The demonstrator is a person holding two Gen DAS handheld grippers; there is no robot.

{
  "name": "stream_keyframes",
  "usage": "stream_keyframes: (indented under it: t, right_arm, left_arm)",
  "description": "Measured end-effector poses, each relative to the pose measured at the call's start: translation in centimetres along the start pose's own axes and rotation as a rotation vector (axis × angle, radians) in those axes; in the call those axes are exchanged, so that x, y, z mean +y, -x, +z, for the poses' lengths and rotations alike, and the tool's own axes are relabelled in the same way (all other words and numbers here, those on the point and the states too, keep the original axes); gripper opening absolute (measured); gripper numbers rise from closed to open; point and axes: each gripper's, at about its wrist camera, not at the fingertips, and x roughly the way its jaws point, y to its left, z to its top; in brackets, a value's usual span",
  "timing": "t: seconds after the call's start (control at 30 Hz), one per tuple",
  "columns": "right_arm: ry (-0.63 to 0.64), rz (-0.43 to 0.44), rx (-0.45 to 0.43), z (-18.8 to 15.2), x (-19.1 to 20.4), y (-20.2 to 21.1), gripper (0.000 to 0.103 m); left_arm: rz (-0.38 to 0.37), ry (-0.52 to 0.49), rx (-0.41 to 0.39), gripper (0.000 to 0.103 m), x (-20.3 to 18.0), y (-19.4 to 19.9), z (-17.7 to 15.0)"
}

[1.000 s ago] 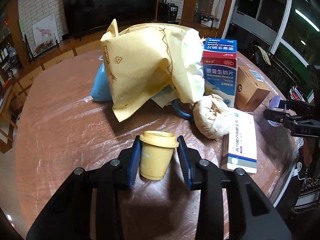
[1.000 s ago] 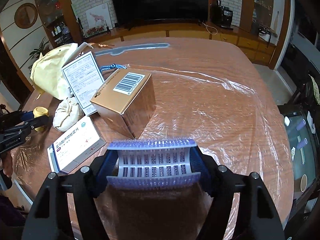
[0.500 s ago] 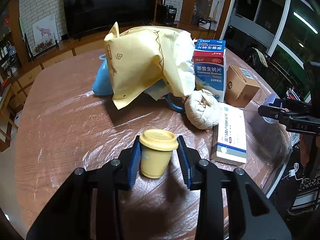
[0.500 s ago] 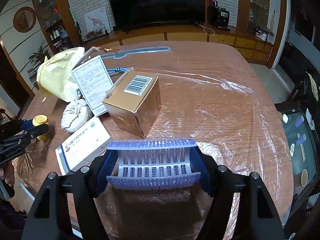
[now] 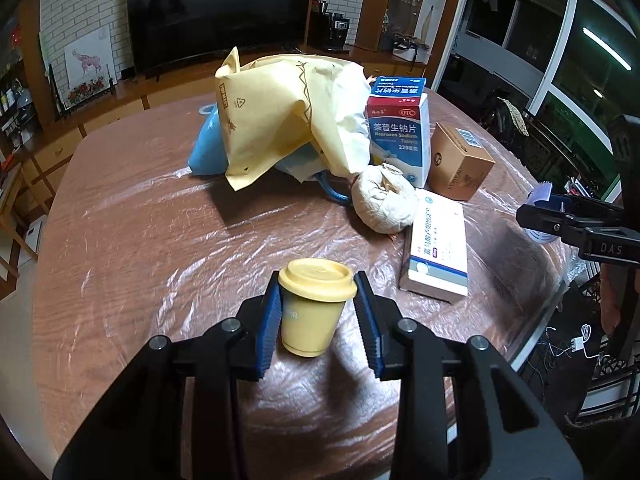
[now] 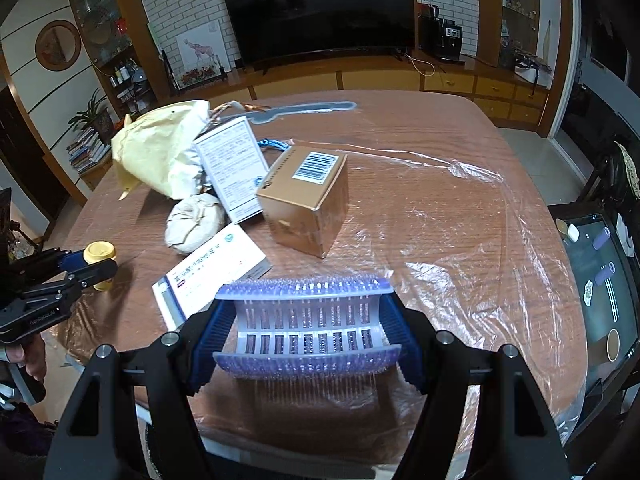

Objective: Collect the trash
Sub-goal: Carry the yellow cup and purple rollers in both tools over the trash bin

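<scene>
- Between my left tongs (image 5: 316, 320), near the front of the worktop (image 5: 132, 264), sits the small yellow lidded paper cup (image 5: 314, 306); a second ago both blue pads stood clear of it, and now the left pad touches its side while the right pad is just beside the lid rim.
- So I judge the jaws are closing but not yet clamped, and the cup is not yet secured for collecting.
- The cup stands upright, its lid on, faint print on its wall, and it looks light and easily squashed.
- My right tongs (image 6: 306, 334) grip a pale lilac bristled plastic piece (image 6: 306, 328) at the right edge of the worktop, as they did a second ago.
- Farther off lie the other bits: a crumpled yellow paper bag (image 5: 280, 120), a balled-up white paper wad (image 5: 384, 204), a flat white medicine box (image 5: 438, 248), an upright blue-and-white carton (image 5: 400, 136) and a brown cardboard box (image 5: 460, 160).
</scene>
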Motion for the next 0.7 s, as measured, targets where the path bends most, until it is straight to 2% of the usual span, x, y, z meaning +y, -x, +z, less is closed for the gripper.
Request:
stream_keyframes:
  t: [0.7]
  right_arm:
    - [0.056,0.069,-0.002,-2.0,3.7,2.6,0.071]
  left_arm:
    - [-0.023,-0.003,-0.006,0.037,-1.3,2.1,-1.8]
